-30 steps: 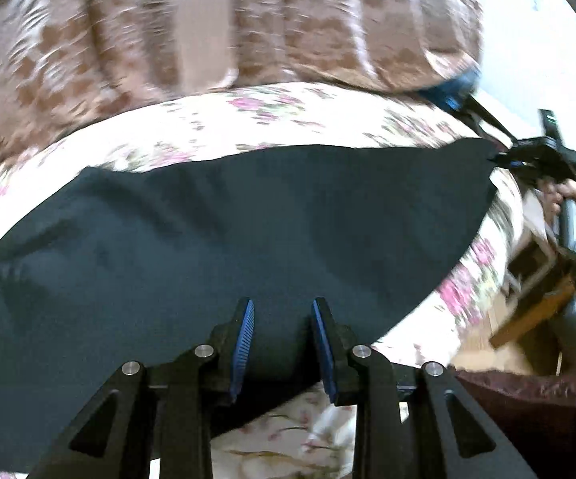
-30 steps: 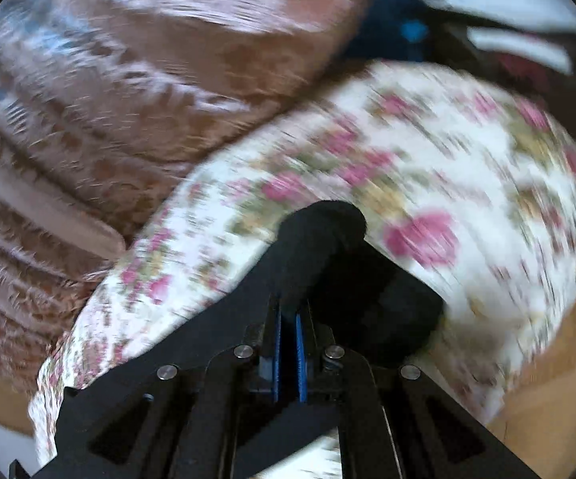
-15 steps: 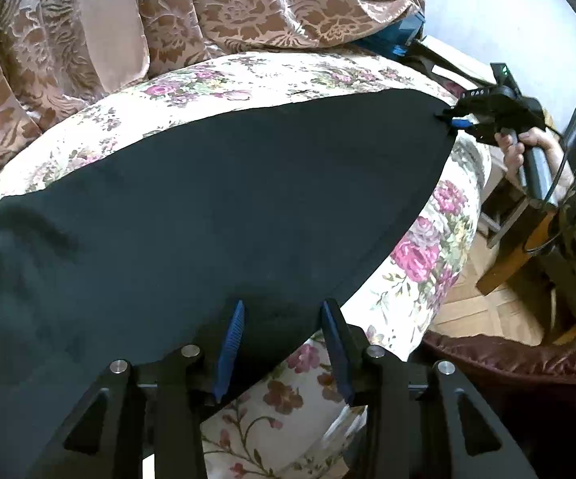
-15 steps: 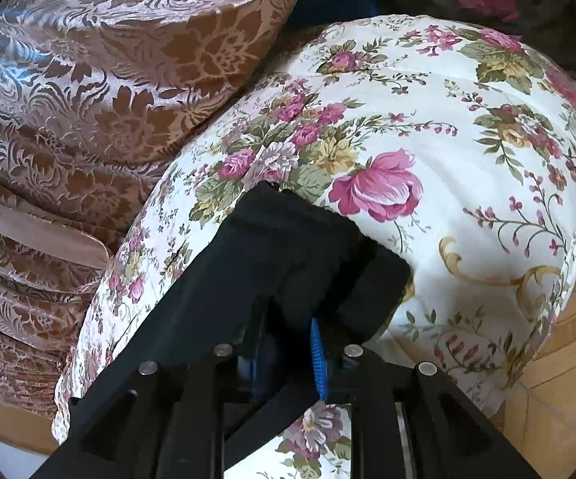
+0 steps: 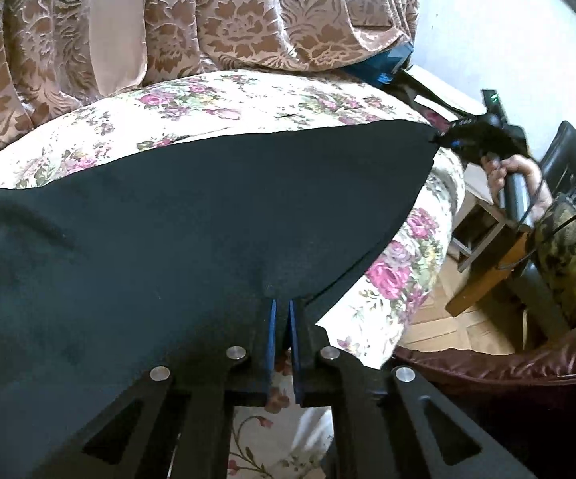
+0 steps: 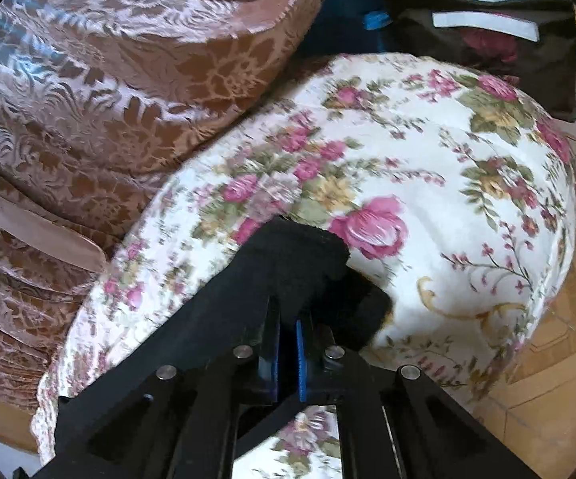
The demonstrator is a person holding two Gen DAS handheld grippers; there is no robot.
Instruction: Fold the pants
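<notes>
Black pants (image 5: pixel 192 215) lie spread flat on a floral sheet (image 5: pixel 216 99) in the left wrist view. My left gripper (image 5: pixel 282 303) is shut on their near edge, the blue pads pinching the cloth. At the pants' far right corner my right gripper (image 5: pixel 453 141) holds the fabric, with a hand (image 5: pixel 515 171) on its handle. In the right wrist view my right gripper (image 6: pixel 287 315) is shut on a bunched black corner of the pants (image 6: pixel 299 255), lifted just over the floral sheet (image 6: pixel 467 207).
Brown patterned drapery (image 5: pixel 248 16) hangs behind the bed. A wooden stool (image 5: pixel 487 255) and a dark chair (image 5: pixel 567 175) stand on the wooden floor at the right. A maroon leather cushion (image 5: pixel 507 367) sits close by. A dark bag (image 6: pixel 487 40) lies past the sheet.
My left gripper's jaws went from apart around the pants' near edge to shut on it. The right gripper kept the far corner and shifted slightly, stretching the cloth flatter.
</notes>
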